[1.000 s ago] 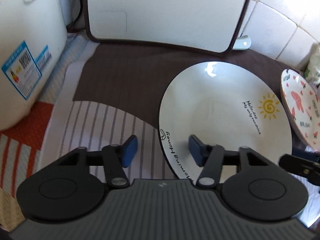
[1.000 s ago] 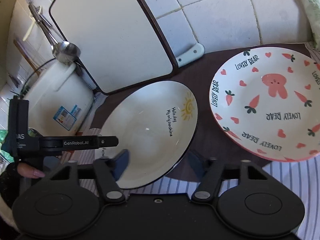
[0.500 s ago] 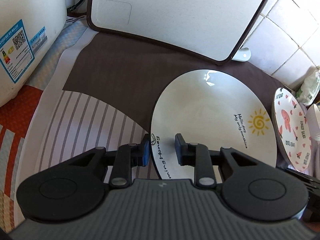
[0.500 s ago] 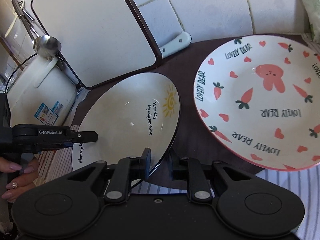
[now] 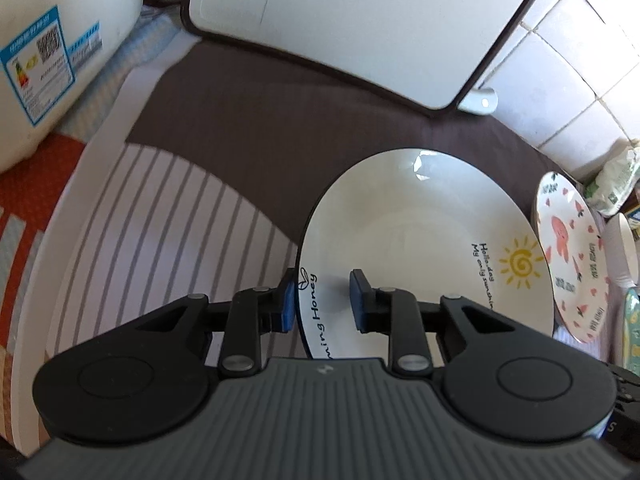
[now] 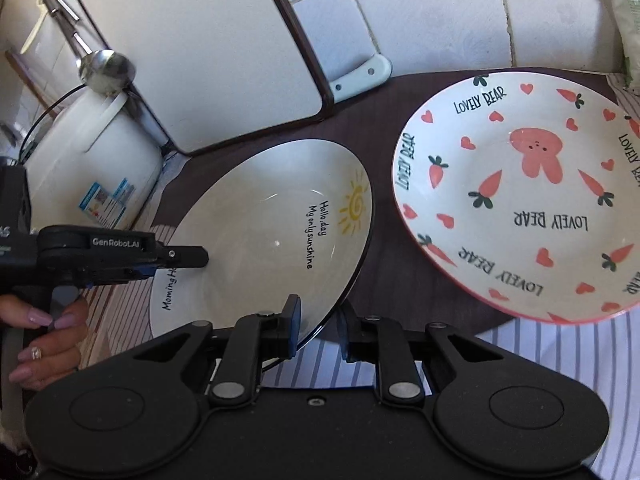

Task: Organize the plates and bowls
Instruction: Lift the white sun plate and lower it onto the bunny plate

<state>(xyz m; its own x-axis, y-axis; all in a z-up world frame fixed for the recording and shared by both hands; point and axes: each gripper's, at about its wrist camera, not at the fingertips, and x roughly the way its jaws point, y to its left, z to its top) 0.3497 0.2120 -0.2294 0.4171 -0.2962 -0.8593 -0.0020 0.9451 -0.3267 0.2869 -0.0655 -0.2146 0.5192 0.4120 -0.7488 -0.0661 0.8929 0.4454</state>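
The sun plate (image 5: 420,240) sits on the brown mat (image 5: 256,120), its rim pinched on opposite sides: my left claw (image 5: 323,300) is clamped on the "Morning Honey" edge, my right claw (image 6: 318,328) on the near edge. A second ago both stood wide apart. The bunny plate (image 6: 520,200) lies just beside; the cutting board (image 6: 192,48) leans behind, striped cloth (image 5: 152,216) free at left.

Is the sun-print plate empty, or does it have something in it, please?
Empty: the sun-print plate shows only its glazed inside and printed lettering, with both grippers clamped on its rim.
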